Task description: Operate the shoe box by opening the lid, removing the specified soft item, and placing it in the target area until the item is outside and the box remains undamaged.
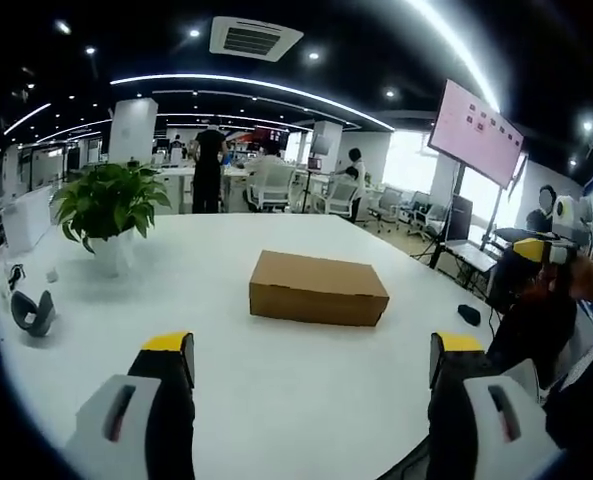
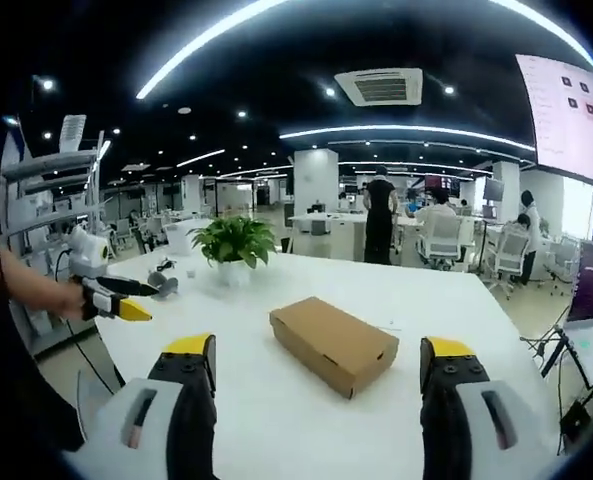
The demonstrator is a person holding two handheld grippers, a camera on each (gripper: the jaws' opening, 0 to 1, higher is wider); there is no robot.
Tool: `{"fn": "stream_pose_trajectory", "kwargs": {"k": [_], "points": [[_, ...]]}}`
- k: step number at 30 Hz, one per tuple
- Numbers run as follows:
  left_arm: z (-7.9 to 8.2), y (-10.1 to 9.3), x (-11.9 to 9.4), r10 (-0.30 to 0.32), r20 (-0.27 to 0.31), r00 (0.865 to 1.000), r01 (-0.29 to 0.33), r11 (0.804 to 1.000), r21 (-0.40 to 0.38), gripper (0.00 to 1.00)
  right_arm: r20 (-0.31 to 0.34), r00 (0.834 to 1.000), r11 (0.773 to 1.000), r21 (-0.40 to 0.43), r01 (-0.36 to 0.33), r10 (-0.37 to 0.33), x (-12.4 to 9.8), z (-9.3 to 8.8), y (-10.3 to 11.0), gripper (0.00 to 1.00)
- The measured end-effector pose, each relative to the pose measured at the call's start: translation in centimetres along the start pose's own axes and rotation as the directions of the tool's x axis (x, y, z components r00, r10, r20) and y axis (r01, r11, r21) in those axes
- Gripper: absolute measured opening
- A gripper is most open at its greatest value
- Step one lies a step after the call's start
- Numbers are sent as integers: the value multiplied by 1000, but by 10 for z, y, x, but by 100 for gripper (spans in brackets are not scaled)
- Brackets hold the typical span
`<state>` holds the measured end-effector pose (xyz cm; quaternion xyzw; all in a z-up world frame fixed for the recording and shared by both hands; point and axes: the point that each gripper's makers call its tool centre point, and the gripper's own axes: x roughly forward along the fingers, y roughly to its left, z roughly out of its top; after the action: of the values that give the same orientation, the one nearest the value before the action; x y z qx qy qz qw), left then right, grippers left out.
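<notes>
The shoe box [image 1: 318,288] is plain brown cardboard, long and flat, and its lid is shut. It has no tape or picture that I can see. It lies flat near the middle of the white tabletop [image 1: 276,400].

In the left gripper view, the box sits out in front of the left gripper [image 1: 314,352], well apart from it and a bit up the tabletop. The two jaws with yellow tips stand wide apart and hold nothing. In the right gripper view, the same box [image 2: 333,345] lies ahead of the right gripper [image 2: 321,360], between the lines of its two jaws but not touching them. Those jaws are wide apart too, with nothing in them.

A green plant [image 1: 109,200] in a white pot stands at the far left of the tabletop, away from the box. A small dark thing [image 1: 468,314] lies near the right edge of the tabletop.

A big pink screen [image 1: 476,132] hangs on the right. It has little marks on it, but they are too small to read. I can see no words on the box.
</notes>
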<state>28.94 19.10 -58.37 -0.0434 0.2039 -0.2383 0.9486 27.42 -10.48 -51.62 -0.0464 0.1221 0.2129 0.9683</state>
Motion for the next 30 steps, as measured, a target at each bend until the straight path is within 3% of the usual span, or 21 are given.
{"fn": "stream_pose_trajectory", "kwargs": {"k": [1,6,11,18,20,25,27,30], "points": [[-5,5,0,25,-34,999,-24,1000,16,96,-22,1000,1000,-7,4,-4,1,-4,-1,80],[1,8,7,32,-17,999,-30,997,68,97,-37,999,1000,-21,8,-9,4,-9,0,78],[2,1,19,-42,3,999,42,999,14,99,-33,999,999,24,32,-31,5,-14,5,83],[-1,3,21,-62,-23,998,62,998,27,99,9,1000,996,89,14,-15,12,-5,18,90],[2,4,21,-72,11,997,72,997,-3,99,13,1000,997,78,10,-11,14,-3,18,91],[-4,15,25,-73,6,997,74,995,-60,99,-54,996,996,51,77,-74,19,-14,8,85],[-1,17,26,-76,40,996,78,996,-52,99,-63,995,997,19,81,-79,21,-17,8,84],[-4,19,32,-71,30,997,72,997,-30,99,-66,995,996,39,77,-74,23,-18,8,84]]}}
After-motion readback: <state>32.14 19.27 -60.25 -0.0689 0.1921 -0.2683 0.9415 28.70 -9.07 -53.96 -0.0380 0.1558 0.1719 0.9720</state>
